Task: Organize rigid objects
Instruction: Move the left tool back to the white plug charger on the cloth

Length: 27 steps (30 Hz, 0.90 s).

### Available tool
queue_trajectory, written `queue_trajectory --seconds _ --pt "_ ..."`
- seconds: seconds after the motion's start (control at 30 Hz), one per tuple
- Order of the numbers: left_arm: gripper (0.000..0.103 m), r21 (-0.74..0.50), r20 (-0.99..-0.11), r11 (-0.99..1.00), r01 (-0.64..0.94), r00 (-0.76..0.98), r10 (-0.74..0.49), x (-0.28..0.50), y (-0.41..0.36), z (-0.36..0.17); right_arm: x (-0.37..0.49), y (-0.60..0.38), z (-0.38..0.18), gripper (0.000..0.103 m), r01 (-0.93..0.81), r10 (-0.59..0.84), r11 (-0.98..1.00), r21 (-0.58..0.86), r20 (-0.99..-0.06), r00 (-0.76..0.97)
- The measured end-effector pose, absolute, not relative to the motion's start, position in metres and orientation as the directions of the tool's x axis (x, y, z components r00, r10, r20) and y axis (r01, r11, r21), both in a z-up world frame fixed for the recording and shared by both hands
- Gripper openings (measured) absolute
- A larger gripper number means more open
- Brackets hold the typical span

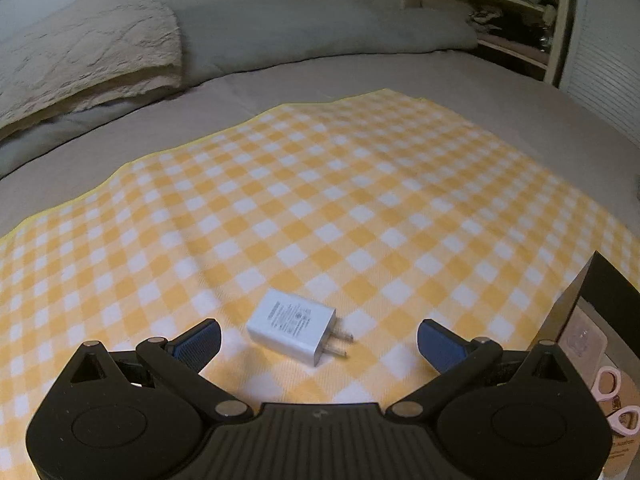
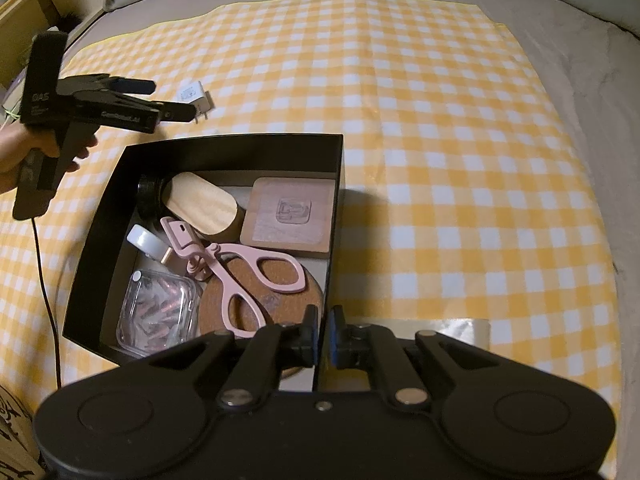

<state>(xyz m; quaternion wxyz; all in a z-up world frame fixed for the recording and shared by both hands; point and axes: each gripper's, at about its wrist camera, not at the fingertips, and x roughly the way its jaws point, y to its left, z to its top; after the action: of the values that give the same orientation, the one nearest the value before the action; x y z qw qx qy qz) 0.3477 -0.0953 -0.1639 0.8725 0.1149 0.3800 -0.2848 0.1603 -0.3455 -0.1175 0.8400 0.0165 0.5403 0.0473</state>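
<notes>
A white wall charger (image 1: 292, 326) lies on the yellow checked cloth, prongs pointing right. My left gripper (image 1: 318, 340) is open, its blue fingers (image 1: 200, 342) on either side of the charger and not touching it. The charger also shows in the right wrist view (image 2: 195, 99), with the left gripper (image 2: 168, 100) over it. My right gripper (image 2: 322, 336) is shut on the near right wall of the black box (image 2: 338, 184). The box holds pink scissors (image 2: 244, 268), a wooden coaster (image 2: 292, 216), a cork coaster (image 2: 276, 304), a clear case (image 2: 158, 310) and other small items.
The checked cloth (image 1: 320, 200) covers a grey bed. A folded blanket (image 1: 80, 52) and a pillow (image 1: 280, 24) lie at the far side. A shelf (image 1: 500, 0) stands at the back right. The box corner (image 1: 580, 312) sits right of the left gripper.
</notes>
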Motion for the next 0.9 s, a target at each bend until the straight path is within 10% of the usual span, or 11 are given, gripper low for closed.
queue_trajectory --seconds 0.73,0.9 --pt "0.078 -0.142 -0.777 0.733 0.666 0.383 -0.499 0.365 -0.091 -0.18 0.166 -0.339 -0.122 0.008 -0.092 0.085 0.994 0.052 -0.915 0.395" --pt "0.059 -0.17 -0.779 0.802 0.572 0.421 -0.465 0.376 -0.093 -0.182 0.166 -0.339 -0.123 0.008 -0.095 0.088 0.994 0.055 -0.915 0.394"
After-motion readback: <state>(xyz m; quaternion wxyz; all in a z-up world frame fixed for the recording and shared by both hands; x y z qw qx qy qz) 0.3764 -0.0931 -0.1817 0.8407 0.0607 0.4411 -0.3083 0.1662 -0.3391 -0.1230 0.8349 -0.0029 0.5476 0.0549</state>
